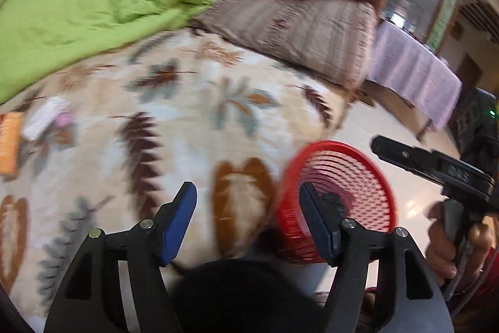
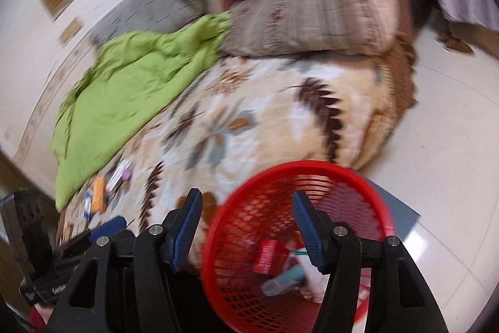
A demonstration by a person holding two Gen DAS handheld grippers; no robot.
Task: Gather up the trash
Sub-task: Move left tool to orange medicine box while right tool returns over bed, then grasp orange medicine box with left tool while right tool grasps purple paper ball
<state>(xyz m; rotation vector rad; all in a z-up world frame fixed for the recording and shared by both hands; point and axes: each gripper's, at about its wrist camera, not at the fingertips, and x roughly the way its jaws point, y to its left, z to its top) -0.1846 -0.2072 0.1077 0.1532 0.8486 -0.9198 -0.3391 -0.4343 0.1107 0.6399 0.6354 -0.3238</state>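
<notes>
On the leaf-patterned bed blanket [image 2: 249, 114], far left, we see blurred trash: an orange flat packet [image 2: 99, 194] and a white-and-pink wrapper [image 2: 120, 175], details unreadable. A crumpled green quilt [image 2: 134, 83] lies beside them. Right, on the floor against the bed, the red plastic mesh basket [image 2: 368, 195] holds a red box [image 2: 265, 256]. Our left gripper [image 1: 248, 220] and right gripper [image 2: 248, 230] stand spread, empty.

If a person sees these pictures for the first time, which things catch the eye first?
The red basket stands out first, on the floor beside the bed, with some trash already inside. Next comes the bright green blanket, crumpled on the leaf-patterned bedspread. Small packets lie scattered near the blanket's edge.
</notes>
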